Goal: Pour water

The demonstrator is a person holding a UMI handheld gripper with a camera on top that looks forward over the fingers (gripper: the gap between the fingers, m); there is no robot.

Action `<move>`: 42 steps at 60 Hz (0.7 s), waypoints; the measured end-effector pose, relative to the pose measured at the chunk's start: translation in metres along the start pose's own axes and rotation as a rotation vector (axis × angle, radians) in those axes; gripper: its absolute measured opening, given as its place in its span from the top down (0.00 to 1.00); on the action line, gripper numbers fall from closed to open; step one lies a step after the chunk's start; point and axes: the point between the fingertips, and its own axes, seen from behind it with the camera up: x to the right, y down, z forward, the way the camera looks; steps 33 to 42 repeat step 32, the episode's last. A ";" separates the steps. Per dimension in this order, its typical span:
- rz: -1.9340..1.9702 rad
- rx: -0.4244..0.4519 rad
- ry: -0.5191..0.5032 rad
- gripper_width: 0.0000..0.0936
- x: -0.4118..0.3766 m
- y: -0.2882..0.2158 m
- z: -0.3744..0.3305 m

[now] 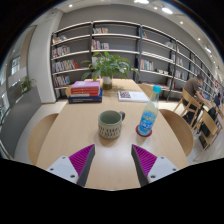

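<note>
We see a library room with long bookshelves (115,45) behind a light wooden table (75,130). On the table stands a green mug (110,124), just ahead of the fingers, and a water bottle (148,116) with a blue label just beside it on the right. Our gripper (113,160) has its fingers apart, holding nothing. Farther back lie stacked books (85,92), a potted plant (108,68) and a magazine (131,96).

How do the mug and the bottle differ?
The mug is squat, wide and open-topped; the bottle is tall, slim and capped. The mug is a dull green-grey with a handle; the bottle is clear with a blue label and no handle. The mug stands just ahead of the gap between the open tool fingers; the bottle stands ahead of the right finger. Both stand upright on the table, untouched.
</note>
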 end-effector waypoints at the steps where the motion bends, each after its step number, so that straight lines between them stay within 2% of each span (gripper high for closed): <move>1: 0.000 0.007 -0.002 0.21 -0.003 -0.004 -0.004; 20: -0.019 0.111 -0.033 0.21 -0.042 -0.060 -0.053; 42: -0.006 0.131 -0.045 0.22 -0.056 -0.071 -0.071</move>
